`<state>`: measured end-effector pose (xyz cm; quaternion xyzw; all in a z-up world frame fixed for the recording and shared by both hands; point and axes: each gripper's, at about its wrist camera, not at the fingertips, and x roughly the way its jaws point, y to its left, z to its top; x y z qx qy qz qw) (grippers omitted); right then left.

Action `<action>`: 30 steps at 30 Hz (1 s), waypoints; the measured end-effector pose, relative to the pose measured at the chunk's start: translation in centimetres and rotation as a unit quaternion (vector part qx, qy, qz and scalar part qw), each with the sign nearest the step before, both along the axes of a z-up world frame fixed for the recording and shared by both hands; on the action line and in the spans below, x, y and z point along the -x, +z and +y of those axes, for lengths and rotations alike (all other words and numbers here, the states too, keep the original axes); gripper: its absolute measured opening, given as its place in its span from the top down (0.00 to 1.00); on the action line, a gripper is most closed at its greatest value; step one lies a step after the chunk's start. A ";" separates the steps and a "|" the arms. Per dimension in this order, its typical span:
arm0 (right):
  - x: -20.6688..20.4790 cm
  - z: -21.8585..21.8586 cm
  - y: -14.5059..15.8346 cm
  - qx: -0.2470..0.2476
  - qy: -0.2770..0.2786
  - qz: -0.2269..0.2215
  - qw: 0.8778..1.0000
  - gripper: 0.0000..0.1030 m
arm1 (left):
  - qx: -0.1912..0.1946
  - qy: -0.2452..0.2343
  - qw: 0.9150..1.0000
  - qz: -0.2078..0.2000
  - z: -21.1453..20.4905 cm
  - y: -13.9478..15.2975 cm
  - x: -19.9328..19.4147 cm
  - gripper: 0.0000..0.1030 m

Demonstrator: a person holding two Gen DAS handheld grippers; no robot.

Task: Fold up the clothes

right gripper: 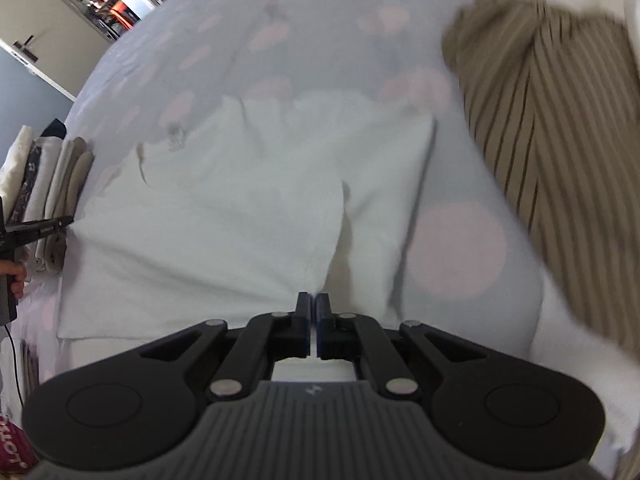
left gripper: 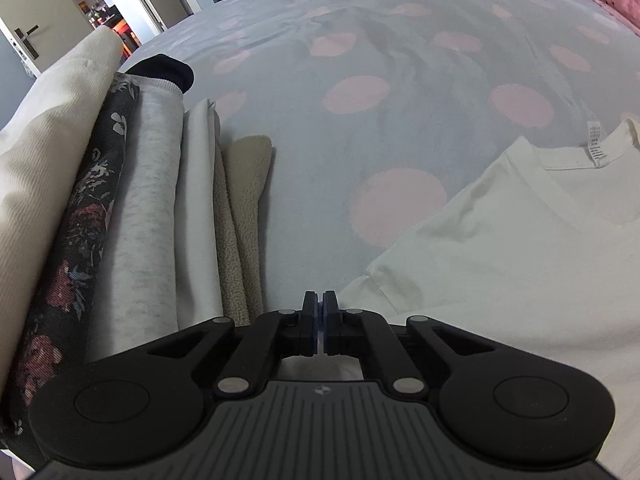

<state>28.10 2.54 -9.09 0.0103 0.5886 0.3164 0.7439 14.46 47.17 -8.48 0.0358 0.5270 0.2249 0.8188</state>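
White tee lies flat on the bed at 12 o'clock — both grippers, left and right, pressed together, seemingly pinching its near hem. Lift evenly, keeping it taut.

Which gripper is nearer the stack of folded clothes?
Left. The left gripper sits right beside the stack of folded clothes, at the white T-shirt's near edge. The right gripper is farther along that shirt edge, toward the striped garment.

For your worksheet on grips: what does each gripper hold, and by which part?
Both are shut on the white T-shirt: the left gripper at its side edge near the sleeve, the right gripper on a raised fold of its near edge.
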 end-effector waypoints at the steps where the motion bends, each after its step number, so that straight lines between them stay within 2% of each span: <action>1: 0.1 0.0 -0.7 0.002 0.004 0.006 1.000 0.98 | -0.003 -0.001 1.000 0.003 -0.1 -0.2 0.0 0.99; 4: 0.2 0.0 -2.3 0.003 0.015 0.017 1.000 0.96 | -0.010 -0.004 1.000 0.009 -0.4 -0.5 -0.1 0.99; 7: -0.5 -0.5 -1.0 -0.008 0.018 0.001 1.000 0.83 | -0.009 -0.008 1.000 0.011 -0.2 -0.6 -0.3 0.99; 8: -0.8 -0.7 -0.4 -0.015 0.014 -0.010 1.000 0.70 | -0.008 -0.009 1.000 0.010 -0.2 -0.6 -0.4 0.99; 9: -1.2 -0.7 0.1 -0.023 0.009 -0.020 0.999 0.62 | -0.007 -0.009 1.000 0.011 -0.2 -0.6 -0.4 0.99; 13: -3.4 0.7 0.9 -0.043 -0.007 -0.057 0.997 0.63 | -0.006 -0.006 1.000 0.011 -0.2 -0.8 -0.5 0.99; 17: -5.3 2.8 -0.1 -0.030 -0.013 -0.077 0.997 0.66 | -0.009 -0.008 1.000 0.014 -0.5 -0.7 -0.5 0.99; 19: -5.8 3.3 -0.8 -0.022 -0.015 -0.073 0.997 0.76 | -0.008 -0.008 1.000 0.013 -0.6 -0.7 -0.5 0.99; 20: -5.8 3.2 -1.1 -0.025 -0.014 -0.067 0.997 0.91 | -0.007 -0.008 1.000 0.012 -0.6 -0.7 -0.5 0.99; 21: -5.7 3.2 -1.1 -0.030 -0.012 -0.070 0.997 0.98 | -0.006 -0.007 1.000 0.012 -0.6 -0.7 -0.5 0.99; 26: -4.9 3.3 0.8 -0.021 -0.014 -0.147 0.989 0.99 | -0.005 -0.014 1.000 0.004 -0.7 -0.7 -0.3 0.99; 28: -5.5 3.7 0.9 -0.010 -0.024 -0.159 0.987 0.99 | -0.003 -0.014 1.000 -0.002 -0.8 -0.7 -0.3 0.99; 30: -6.1 4.4 0.3 0.006 -0.025 -0.151 0.988 0.99 | -0.005 -0.012 1.000 -0.002 -1.0 -0.8 -0.4 0.99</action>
